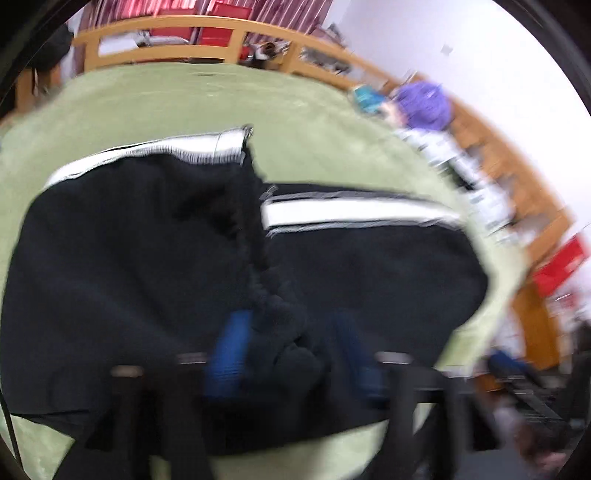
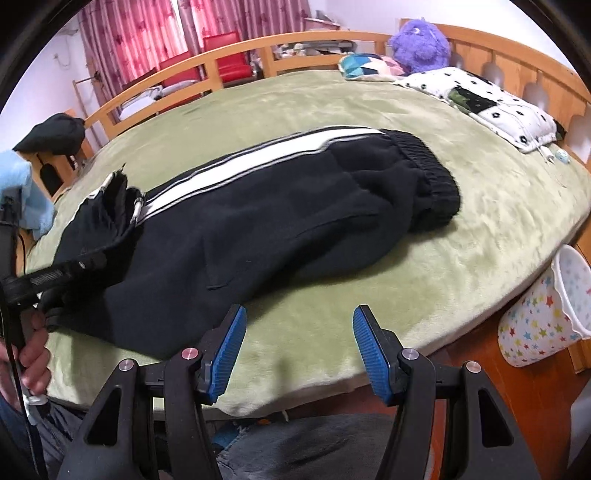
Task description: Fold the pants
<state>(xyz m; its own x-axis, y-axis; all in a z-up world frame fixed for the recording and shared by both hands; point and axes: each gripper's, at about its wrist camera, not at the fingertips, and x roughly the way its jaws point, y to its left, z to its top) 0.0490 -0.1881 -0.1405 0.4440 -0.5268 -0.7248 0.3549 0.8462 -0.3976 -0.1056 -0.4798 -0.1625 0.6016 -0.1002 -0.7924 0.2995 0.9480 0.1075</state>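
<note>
My left gripper (image 1: 299, 354) stands released over the track pants (image 2: 258, 206); their cuff may snag its pads. My right gripper (image 2: 298, 350) hangs released, beside them.

Black white-striped pants (image 2: 258, 218), seemingly folded, on bed

Pretty clearly someone's bedroom: wooden-framed bed (image 2: 236, 48) with a green blanket (image 2: 480, 229), pillow (image 2: 491, 107), purple plush toy (image 2: 419, 44), pink curtains (image 2: 147, 33).
</note>
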